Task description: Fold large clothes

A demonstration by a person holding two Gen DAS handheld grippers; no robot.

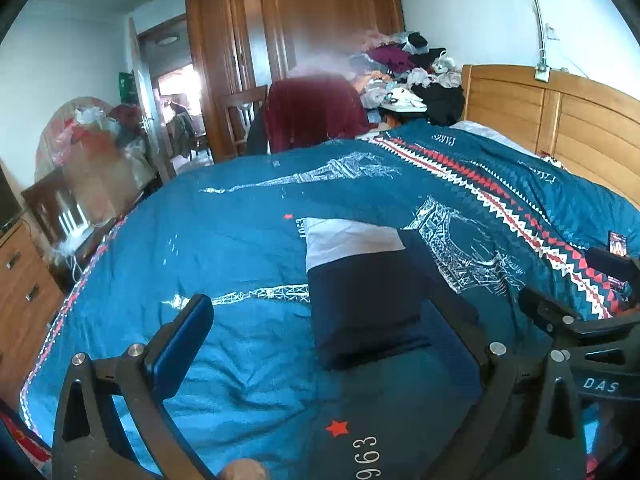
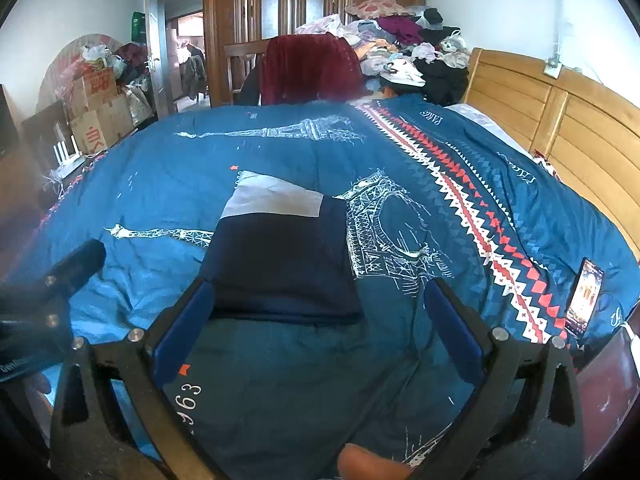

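The folded garment (image 2: 280, 264) sits near the middle of the bed, on the blue quilt (image 2: 160, 184) with the tower prints. It's a neat rectangle now, mostly dark navy with a white band across its far end, edges pretty straight, near edge a clean fold. The right gripper (image 2: 320, 320) hangs just short of that near edge, jaws spread wide, holding nothing. The left gripper (image 1: 320, 328) is the same deal, spread apart and empty. A phone (image 2: 584, 296) lies by the quilt's right edge.
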